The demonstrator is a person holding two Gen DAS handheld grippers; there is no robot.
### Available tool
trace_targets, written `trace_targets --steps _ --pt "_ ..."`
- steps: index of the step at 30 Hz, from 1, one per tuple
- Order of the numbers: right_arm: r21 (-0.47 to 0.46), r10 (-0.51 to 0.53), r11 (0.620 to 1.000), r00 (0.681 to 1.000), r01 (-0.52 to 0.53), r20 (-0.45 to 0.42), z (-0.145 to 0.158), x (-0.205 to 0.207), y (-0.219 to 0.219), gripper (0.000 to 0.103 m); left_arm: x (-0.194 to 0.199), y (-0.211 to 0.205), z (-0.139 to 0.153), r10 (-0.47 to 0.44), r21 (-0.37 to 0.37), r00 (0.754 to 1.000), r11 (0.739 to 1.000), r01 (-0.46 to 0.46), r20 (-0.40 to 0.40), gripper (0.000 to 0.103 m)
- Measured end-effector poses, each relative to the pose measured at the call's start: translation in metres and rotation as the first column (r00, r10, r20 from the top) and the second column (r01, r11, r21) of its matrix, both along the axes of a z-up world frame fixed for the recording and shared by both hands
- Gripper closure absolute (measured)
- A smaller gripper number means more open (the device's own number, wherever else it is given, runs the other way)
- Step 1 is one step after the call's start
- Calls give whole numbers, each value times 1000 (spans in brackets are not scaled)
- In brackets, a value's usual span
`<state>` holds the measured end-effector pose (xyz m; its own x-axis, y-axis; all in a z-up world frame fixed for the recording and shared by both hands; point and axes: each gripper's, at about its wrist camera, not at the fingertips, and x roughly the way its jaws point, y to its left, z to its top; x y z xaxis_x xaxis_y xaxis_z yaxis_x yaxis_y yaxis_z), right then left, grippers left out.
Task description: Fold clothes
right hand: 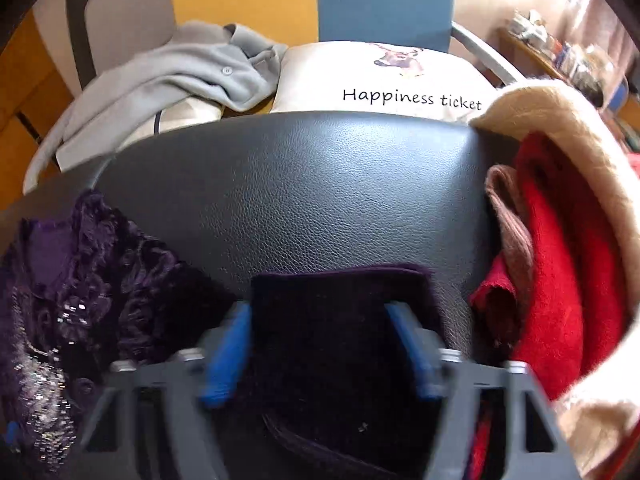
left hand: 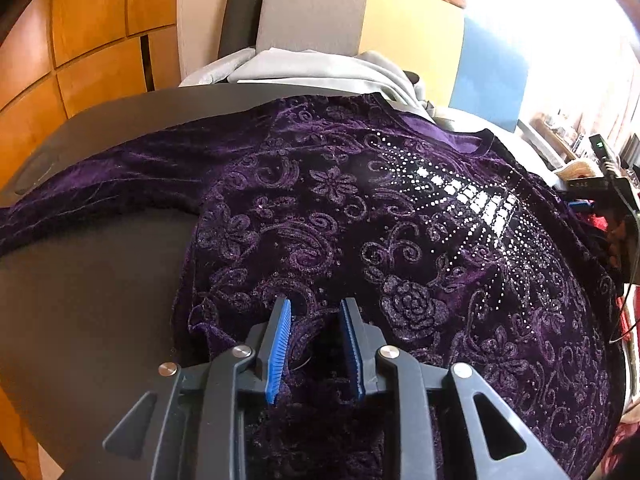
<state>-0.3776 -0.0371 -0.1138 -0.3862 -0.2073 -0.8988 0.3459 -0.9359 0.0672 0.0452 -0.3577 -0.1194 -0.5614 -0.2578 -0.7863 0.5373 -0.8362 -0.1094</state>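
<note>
A purple velvet top [left hand: 360,220] with swirl patterns and a rhinestone panel lies spread on the black table [left hand: 92,280], one sleeve stretched out to the left. My left gripper [left hand: 317,304] hovers over its lower hem. The blue pads [left hand: 280,344] stand partly apart with velvet lying between them, and I see no firm pinch. In the right wrist view the body of the top [right hand: 80,280] lies bunched at the left. Its dark sleeve end [right hand: 340,320] lies flat between the wide-apart, blurred fingers [right hand: 228,344] of my right gripper [right hand: 320,344].
A pile of red knitwear [right hand: 560,280] and beige knitwear [right hand: 580,140] sits at the table's right end. Beyond the far table edge, chairs hold a grey garment [right hand: 160,80] and a cushion [right hand: 400,80] printed "Happiness ticket". Wooden cabinets [left hand: 80,40] stand to the left.
</note>
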Motion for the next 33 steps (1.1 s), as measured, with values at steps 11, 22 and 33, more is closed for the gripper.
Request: trace_targets --steps 11,22,33 --pt "-272 -60 962 954 -24 -295 179 70 90 94 2 0 0 -18 -19 1000 1000 18 -7 76" --pt "-381 -273 917 882 119 -383 231 178 244 94 -9 -1 13 -62 50 990 997 56 125 76" --pt "-640 -344 753 921 154 -184 125 217 331 93 -101 145 110 -559 284 819 770 572 -134 76"
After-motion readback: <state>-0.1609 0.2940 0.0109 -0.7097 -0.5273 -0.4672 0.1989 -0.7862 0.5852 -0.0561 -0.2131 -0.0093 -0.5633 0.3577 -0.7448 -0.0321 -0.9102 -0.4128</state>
